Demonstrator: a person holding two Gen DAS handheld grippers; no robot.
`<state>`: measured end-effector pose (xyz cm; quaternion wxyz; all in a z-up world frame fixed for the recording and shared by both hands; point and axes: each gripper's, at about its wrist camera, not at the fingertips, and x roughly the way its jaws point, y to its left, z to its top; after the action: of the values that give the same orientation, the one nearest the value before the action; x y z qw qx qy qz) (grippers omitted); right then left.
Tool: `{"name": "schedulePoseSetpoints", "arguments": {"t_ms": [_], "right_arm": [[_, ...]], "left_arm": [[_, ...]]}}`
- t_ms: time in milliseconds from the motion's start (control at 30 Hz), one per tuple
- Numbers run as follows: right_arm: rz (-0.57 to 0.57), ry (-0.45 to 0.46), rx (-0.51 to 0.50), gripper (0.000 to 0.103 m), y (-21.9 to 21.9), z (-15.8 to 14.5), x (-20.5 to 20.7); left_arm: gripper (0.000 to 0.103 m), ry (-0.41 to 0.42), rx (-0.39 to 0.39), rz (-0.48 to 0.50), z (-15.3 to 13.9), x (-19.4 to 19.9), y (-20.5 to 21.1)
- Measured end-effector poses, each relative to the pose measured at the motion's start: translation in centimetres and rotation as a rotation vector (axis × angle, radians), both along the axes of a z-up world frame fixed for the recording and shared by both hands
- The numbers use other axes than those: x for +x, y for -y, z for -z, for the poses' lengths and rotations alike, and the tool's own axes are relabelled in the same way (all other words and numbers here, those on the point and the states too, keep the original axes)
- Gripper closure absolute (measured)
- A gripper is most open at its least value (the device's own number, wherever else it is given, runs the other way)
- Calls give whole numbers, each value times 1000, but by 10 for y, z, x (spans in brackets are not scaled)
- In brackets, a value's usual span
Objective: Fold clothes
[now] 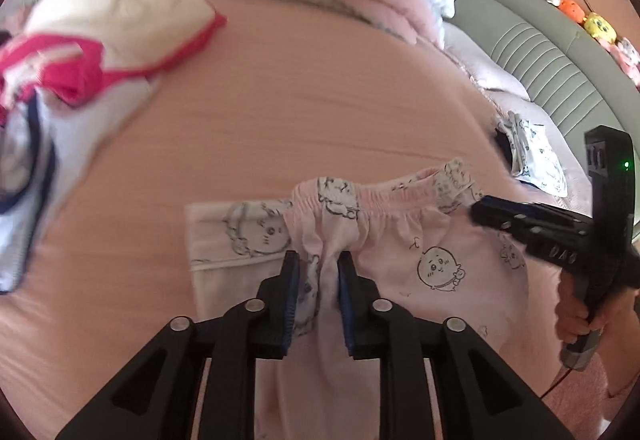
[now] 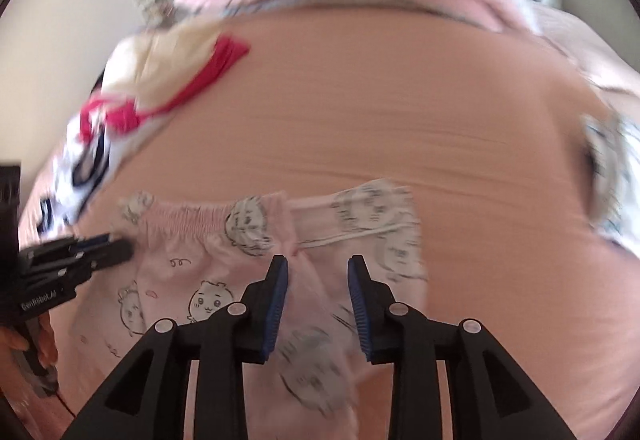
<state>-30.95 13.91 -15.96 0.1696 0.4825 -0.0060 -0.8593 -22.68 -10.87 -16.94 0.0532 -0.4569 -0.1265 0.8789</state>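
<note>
Plush toys [image 1: 596, 22] show only in left wrist view.

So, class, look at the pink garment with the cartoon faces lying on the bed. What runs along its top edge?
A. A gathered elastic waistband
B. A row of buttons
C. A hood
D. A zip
A: the pink garment has a ruched, gathered waistband along its top edge, seen also in the right wrist view; no buttons, zip or hood show.
</note>
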Motion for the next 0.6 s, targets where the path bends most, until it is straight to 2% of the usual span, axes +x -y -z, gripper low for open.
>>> {"name": "schedulePoseSetpoints", "arguments": {"t_ms": [100,167,267,367,467,500,600], "right_arm": [[88,-20,-50,58,-34,-8,35],[111,-11,-76,56,-51,-6,60],[77,8,-90,55,-61,5,88],[50,49,-137,43,-62,19,92],[71,120,-239,43,-59,38,80],[90,136,-264,43,-57,42,78],[110,110,-308,43,-52,36,79]], "left_arm": [[82,28,-4,-62,-1,34,13],[82,40,78,-104,4,58,18],[80,57,214,-160,14,91,21],[69,64,304,-174,28,106,16],[68,61,363,-184,38,108,14],[68,55,387,-212,35,111,18],[66,31,434,-333,30,133,26]]}}
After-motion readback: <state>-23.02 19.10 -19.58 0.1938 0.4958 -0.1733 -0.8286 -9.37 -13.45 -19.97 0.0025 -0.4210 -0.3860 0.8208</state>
